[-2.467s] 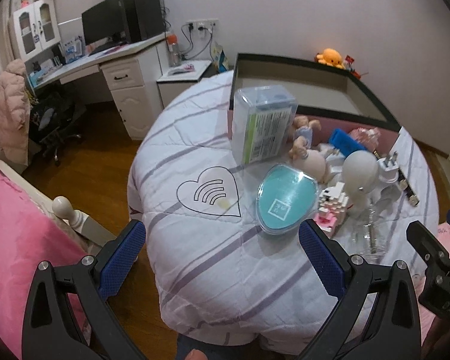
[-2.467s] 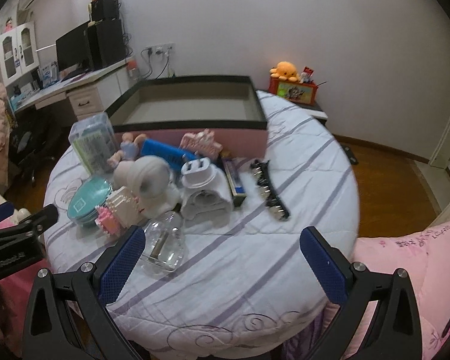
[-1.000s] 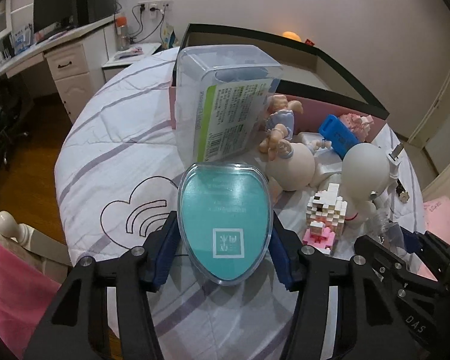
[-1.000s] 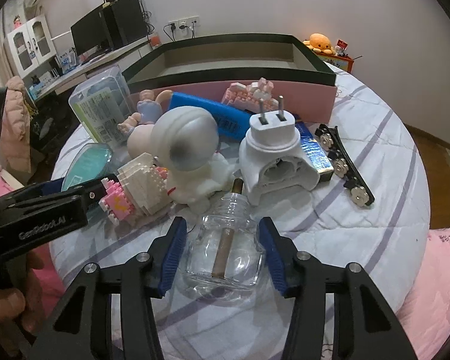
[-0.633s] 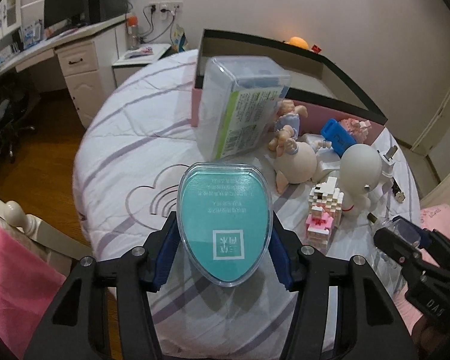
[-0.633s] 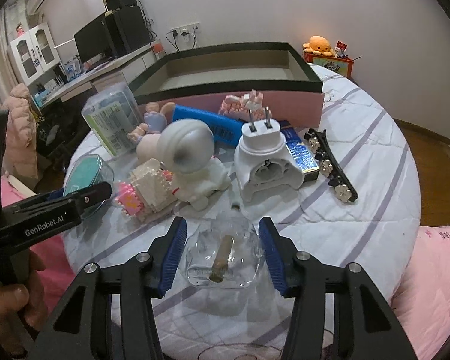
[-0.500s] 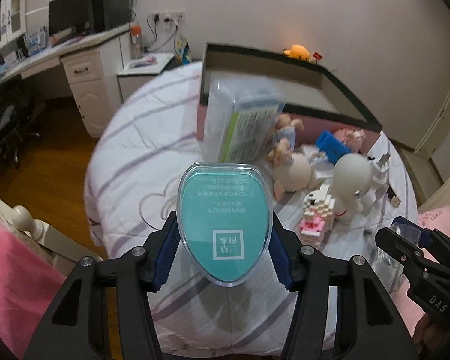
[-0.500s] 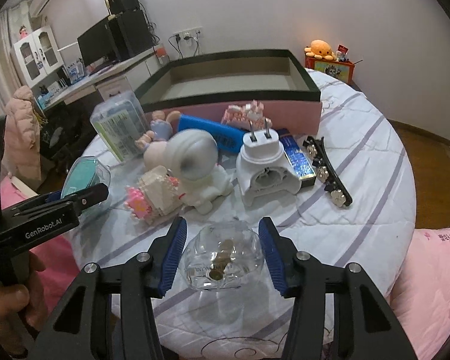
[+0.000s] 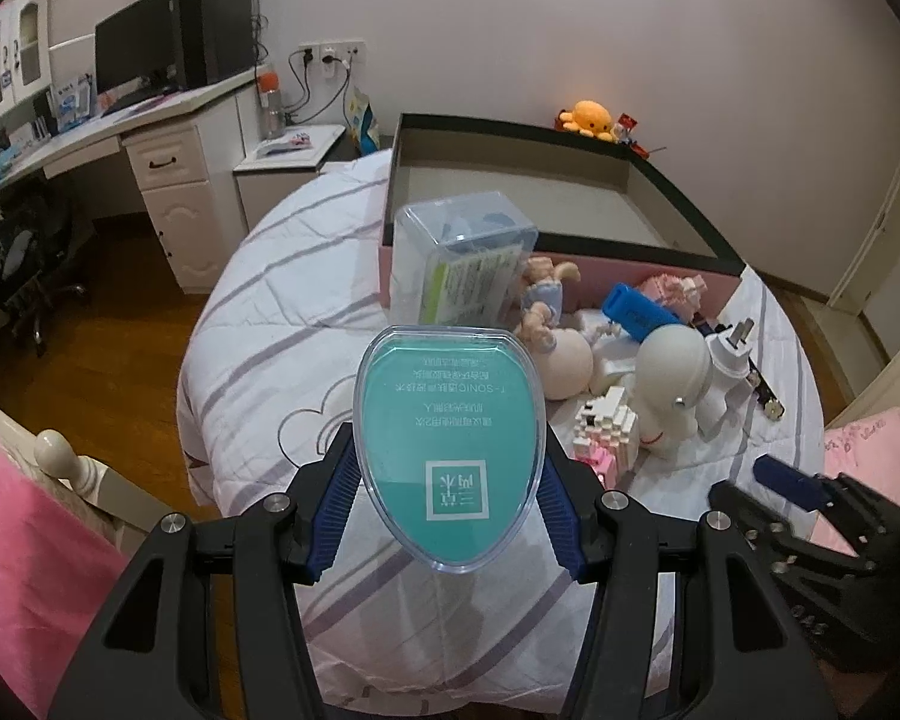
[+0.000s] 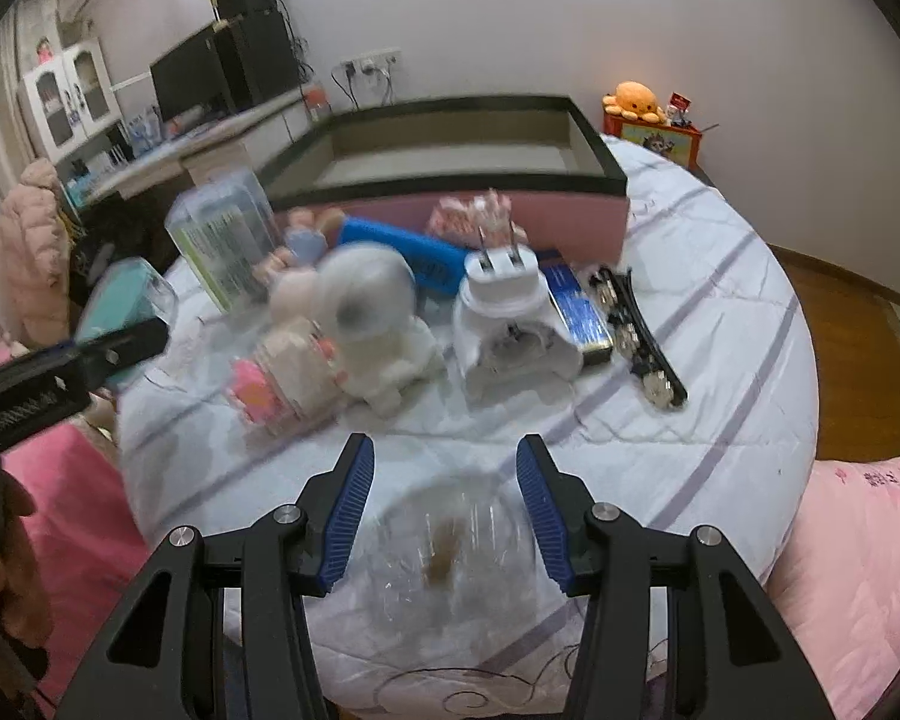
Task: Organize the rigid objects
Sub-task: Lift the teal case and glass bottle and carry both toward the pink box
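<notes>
My left gripper (image 9: 447, 504) is shut on a teal oval case in clear plastic (image 9: 450, 450) and holds it above the round table's near edge; the case also shows at the left of the right wrist view (image 10: 123, 300). My right gripper (image 10: 444, 516) is shut on a clear glass bottle with a brown wick (image 10: 450, 546), lifted above the table (image 10: 720, 360). The open pink box with a black rim (image 9: 546, 204) stands at the table's far side. The right gripper also shows at the lower right of the left wrist view (image 9: 810, 516).
On the table lie a clear rectangular container (image 9: 459, 264), a doll (image 9: 555, 336), a white round-headed figure (image 9: 672, 384), a block toy (image 9: 606, 432), a white plug adapter (image 10: 507, 312), a blue case (image 10: 417, 255) and a black strip (image 10: 645, 336). A pink bed (image 9: 18, 540) borders the near side.
Both grippers closed on their objects, the left on the teal case, the right on the glass bottle, then lifted them and pulled back from the table. The right view is now motion-blurred.
</notes>
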Motion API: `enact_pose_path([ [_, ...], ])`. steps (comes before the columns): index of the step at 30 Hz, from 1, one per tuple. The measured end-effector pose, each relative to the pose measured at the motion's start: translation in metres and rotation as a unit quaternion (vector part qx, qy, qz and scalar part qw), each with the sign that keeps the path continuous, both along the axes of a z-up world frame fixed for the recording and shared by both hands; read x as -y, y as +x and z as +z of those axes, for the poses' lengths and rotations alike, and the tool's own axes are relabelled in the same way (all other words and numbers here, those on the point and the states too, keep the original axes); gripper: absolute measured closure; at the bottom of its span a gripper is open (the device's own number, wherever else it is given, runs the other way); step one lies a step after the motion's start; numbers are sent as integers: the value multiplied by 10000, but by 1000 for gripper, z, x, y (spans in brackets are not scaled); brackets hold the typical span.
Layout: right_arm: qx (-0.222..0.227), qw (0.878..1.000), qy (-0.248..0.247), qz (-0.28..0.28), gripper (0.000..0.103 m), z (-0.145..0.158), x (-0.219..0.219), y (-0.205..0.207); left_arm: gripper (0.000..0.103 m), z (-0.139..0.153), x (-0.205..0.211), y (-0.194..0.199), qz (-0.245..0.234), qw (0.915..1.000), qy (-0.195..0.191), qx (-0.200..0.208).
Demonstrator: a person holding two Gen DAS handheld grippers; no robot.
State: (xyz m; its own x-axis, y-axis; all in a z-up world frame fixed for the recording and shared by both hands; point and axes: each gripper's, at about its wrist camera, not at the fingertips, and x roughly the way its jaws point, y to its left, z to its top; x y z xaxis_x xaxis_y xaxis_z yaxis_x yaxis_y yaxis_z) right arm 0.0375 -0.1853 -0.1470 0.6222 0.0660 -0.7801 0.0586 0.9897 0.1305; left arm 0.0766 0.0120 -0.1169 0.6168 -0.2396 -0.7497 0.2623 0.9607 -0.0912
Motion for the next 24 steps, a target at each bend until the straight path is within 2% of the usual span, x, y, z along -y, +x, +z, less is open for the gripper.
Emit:
enact_pose_path([
  [6, -76, 10000, -41, 35, 57, -10, 1, -3, 47, 0, 2, 0, -4, 10000, 52, 9],
  [8, -87, 9999, -53, 43, 66, -9, 3, -4, 47, 1, 3, 0, -1, 10000, 60, 16],
  [15, -108, 9999, 28, 94, 66, -8, 7, -7, 47, -1, 7, -2, -38, 9999, 105, 19],
  [16, -120, 9998, -11, 128, 65, -9, 6, -6, 47, -1, 7, -2, -41, 9999, 111, 13],
  [18, -80, 9996, -95, 244, 47, -9, 3, -8, 47, -2, 8, -3, -51, 9999, 119, -1],
  [19, -54, 9996, -154, 248, 29, -9, 2, -10, 47, -2, 8, -3, -55, 9999, 127, -5],
  [20, -30, 9995, -229, 230, 24, -8, 0, -13, 47, -2, 8, -3, -56, 9999, 134, -10],
  [24, -98, 9995, -241, 182, 26, -10, 0, -24, 47, -3, 8, -3, -43, 9999, 160, -16],
])
